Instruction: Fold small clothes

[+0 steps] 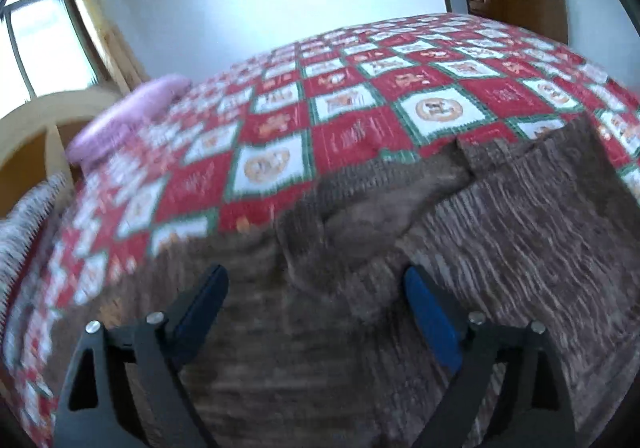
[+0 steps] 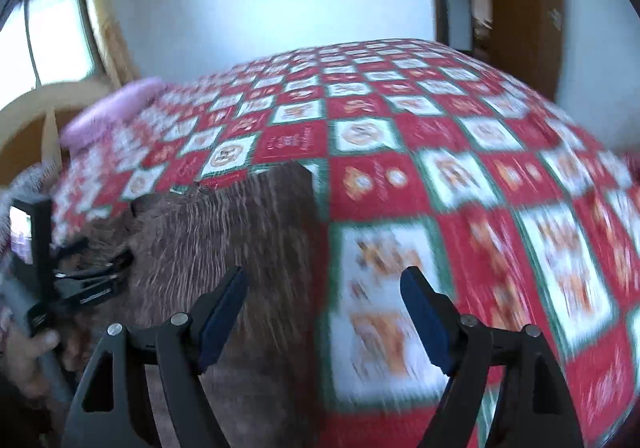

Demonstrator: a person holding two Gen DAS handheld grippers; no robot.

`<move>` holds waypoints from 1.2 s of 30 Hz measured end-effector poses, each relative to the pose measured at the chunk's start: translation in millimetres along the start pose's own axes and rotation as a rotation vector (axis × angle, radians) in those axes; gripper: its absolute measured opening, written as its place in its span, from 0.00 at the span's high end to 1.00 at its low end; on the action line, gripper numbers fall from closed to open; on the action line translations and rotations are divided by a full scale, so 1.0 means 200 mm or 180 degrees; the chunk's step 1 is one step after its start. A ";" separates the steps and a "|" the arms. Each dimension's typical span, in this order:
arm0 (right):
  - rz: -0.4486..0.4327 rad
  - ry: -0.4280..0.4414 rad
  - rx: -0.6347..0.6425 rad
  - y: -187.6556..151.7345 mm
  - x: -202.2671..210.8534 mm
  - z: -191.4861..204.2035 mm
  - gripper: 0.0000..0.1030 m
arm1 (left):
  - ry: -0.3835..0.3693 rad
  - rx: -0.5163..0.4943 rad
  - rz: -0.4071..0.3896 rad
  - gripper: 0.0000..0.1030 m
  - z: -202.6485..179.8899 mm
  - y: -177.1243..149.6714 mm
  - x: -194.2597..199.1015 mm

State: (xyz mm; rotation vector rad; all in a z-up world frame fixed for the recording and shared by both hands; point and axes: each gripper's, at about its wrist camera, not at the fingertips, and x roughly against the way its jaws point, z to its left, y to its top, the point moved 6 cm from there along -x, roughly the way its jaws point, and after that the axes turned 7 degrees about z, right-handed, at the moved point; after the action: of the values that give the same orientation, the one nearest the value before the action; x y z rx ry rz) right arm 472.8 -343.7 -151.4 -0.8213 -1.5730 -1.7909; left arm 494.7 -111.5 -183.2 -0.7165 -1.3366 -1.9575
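A: How is the left gripper standing?

B: Its jaws are gaping wide and gripping nothing. It is pointing down over the brown knitted garment, and both blue pads are hanging above the knit with bare fabric showing between them.

A: And the right gripper?

B: It is also standing well open and holding nothing. Its left finger is hovering over the garment's right part, while its right finger is hanging over the checked cover. The garment's right edge is running just beyond the gap between the two fingers.

A: Where is the garment lying?

B: It is lying spread on the red, white and green checked bedspread, at the near side of the bed, with a dip at its far edge that looks like a neckline; blur is keeping me from being sure.

A: Anything further out?

B: A pink pillow is sitting at the far left of the bed. In the right wrist view the left gripper is showing at the left edge over the garment, with a hand holding its handle.
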 end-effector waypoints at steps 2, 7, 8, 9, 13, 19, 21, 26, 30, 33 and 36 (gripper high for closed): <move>0.0143 -0.0105 0.0062 0.05 -0.12 0.03 0.23 | 0.0116 -0.0016 0.0070 0.07 0.00 0.02 -0.05; 0.0381 -0.0701 -0.0143 0.04 -0.30 -0.18 0.23 | 0.0023 0.0227 0.0112 0.06 0.09 0.00 -0.04; 0.0382 -0.0704 -0.0286 0.03 -0.30 -0.25 0.23 | 0.0001 0.0284 0.0091 0.06 0.12 -0.02 -0.01; 0.0393 -0.0751 -0.0356 0.02 -0.30 -0.30 0.23 | -0.0024 0.0350 0.0074 0.06 0.16 -0.04 0.02; 0.0245 -0.0636 -0.0374 0.00 -0.18 -0.32 0.23 | -0.0231 0.0560 0.0109 0.06 0.23 -0.15 0.10; 0.0297 -0.0027 -0.0186 -0.10 -0.08 -0.05 0.23 | -0.0188 0.0292 0.0128 0.05 0.12 -0.23 0.14; 0.0451 -0.0394 -0.0048 -0.20 -0.13 -0.08 0.23 | -0.0132 0.0181 0.0147 0.02 0.09 -0.25 0.13; 0.0251 -0.0307 -0.0313 -0.22 -0.08 -0.26 0.24 | -0.0246 0.0293 0.0250 0.00 0.12 -0.26 0.09; 0.0246 0.0085 -0.0444 -0.30 0.05 -0.22 0.29 | -0.0259 0.0442 0.0264 0.00 0.19 -0.30 0.11; 0.0337 0.0273 -0.0183 -0.41 0.09 -0.10 0.52 | -0.0254 0.0522 0.0244 0.00 0.26 -0.33 0.13; 0.0327 0.0159 0.0077 -0.49 0.09 -0.06 0.56 | -0.0231 0.0541 0.0291 0.00 0.31 -0.37 0.12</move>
State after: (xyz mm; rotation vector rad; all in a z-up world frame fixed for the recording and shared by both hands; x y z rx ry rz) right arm 383.2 -346.4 -198.5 -0.8245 -1.4907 -1.7035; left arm 426.7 -38.0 -187.3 -0.7580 -1.4675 -1.7374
